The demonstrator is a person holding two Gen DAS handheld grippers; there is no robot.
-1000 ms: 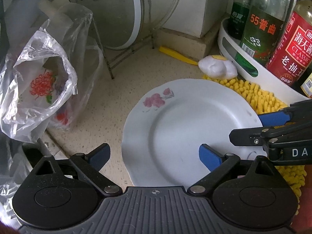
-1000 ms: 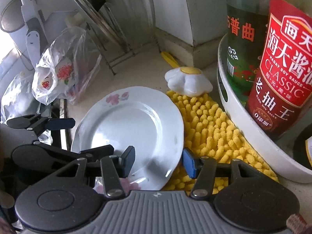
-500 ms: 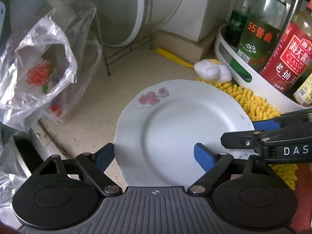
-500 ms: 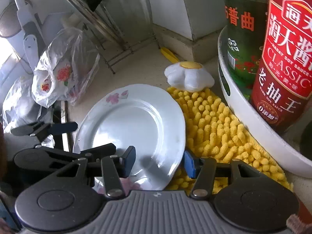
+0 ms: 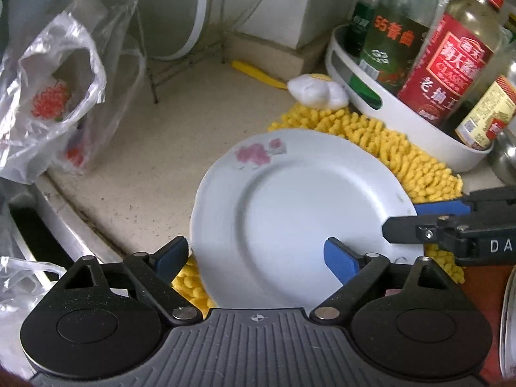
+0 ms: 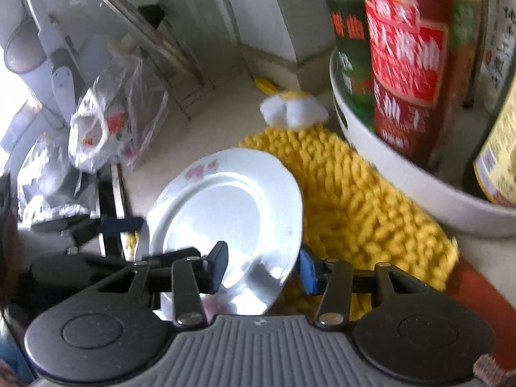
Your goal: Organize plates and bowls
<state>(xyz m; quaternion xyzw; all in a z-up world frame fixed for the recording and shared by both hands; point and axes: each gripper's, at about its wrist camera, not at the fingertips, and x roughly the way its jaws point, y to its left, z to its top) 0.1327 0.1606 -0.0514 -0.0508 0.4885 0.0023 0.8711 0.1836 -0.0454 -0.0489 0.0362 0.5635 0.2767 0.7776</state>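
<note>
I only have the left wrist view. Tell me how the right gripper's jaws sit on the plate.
Observer: The right gripper straddles the plate at its rim, one finger over its face, the other outside, above the yellow mat. The jaws are closing.
Operator: Report any gap.
Observer: The inner pad stands clear of the rim, so it is not clamped.
Operator: Describe the near rim.
Observer: A second pink flower print shows there.

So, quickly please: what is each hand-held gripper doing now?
Left hand-held gripper: opening, straddling the white floral plate, no grip.
Right hand-held gripper: closing around that plate's rim, not yet pressing.
</note>
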